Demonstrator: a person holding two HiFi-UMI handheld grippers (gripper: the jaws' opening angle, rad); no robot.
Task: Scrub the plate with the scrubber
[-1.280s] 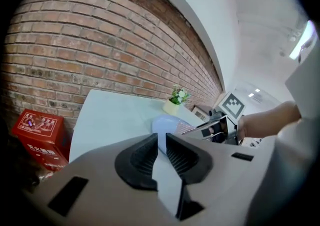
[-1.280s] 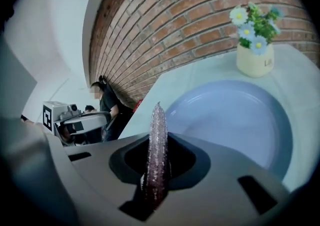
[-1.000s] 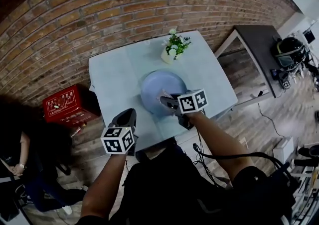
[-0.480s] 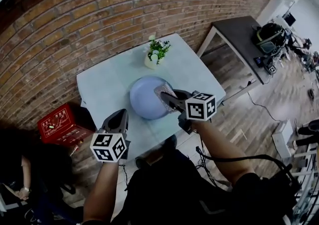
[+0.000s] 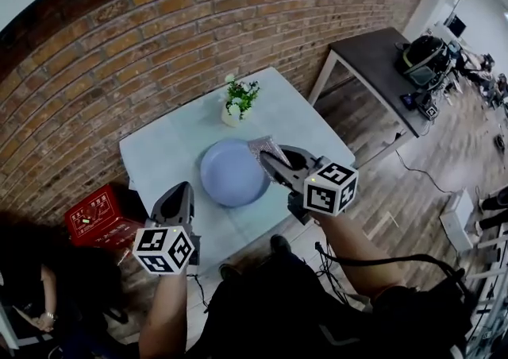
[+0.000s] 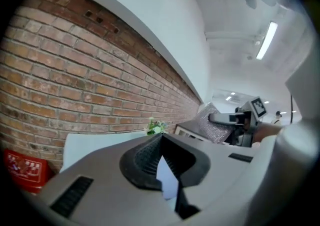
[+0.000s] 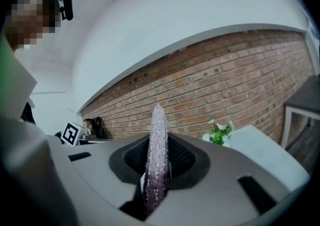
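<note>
A light blue plate (image 5: 230,175) lies on the pale table (image 5: 159,151), with nothing on it. Over the plate's right rim, my right gripper (image 5: 268,159) is shut on a silvery glitter scrubber (image 5: 262,145), which is lifted off the plate. In the right gripper view the scrubber (image 7: 158,145) stands edge-on between the jaws. My left gripper (image 5: 181,188) hangs at the table's near left corner, shut and holding nothing. In the left gripper view the closed jaws point toward the brick wall, and the scrubber (image 6: 214,127) shows at the right.
A small white pot of flowers (image 5: 236,103) stands behind the plate, near the brick wall (image 5: 159,40). A red box (image 5: 97,218) sits on the floor left of the table. A dark table (image 5: 377,55) with gear stands at the right.
My right gripper has lifted the scrubber from the plate's surface to above its right rim. The left gripper has drawn back toward the table's near corner. The head view has shifted.
</note>
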